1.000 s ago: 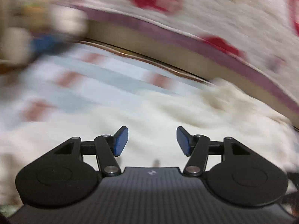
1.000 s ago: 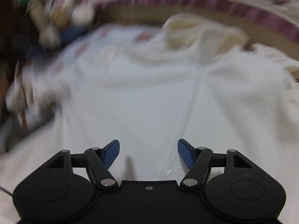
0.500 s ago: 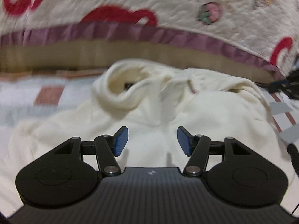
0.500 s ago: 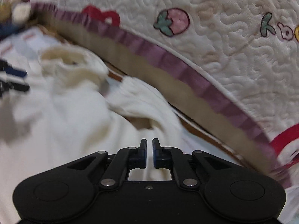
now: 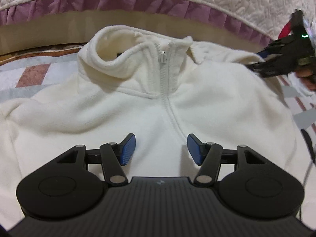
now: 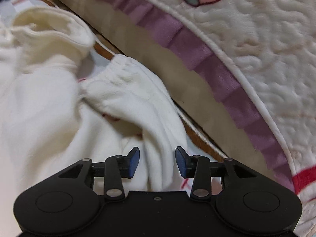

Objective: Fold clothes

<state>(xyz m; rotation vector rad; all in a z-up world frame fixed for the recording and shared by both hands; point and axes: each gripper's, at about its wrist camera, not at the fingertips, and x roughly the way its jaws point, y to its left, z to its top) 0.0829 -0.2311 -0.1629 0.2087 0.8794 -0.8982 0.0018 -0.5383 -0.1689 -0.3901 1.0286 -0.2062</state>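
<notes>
Left wrist view: cream fleece pullover [image 5: 138,102] lay front-up on the patterned sheet [image 5: 33,73], collar [image 5: 110,59] & zip toward the quilt [image 5: 237,4]; left gripper [image 5: 161,148] hovered wide apart over the chest, holding nothing, w/ the right gripper [image 5: 276,61] at the far shoulder. Right wrist view: right gripper [image 6: 157,163] was half-open astride the sleeve [image 6: 138,106], cuff bunched near the collar, so I'd judge a good fold needs a bite on both sleeve layers, lifted clear before carrying inward. Room was tight on the quilt & wood edge [image 6: 197,130] side, open across the garment body.
</notes>
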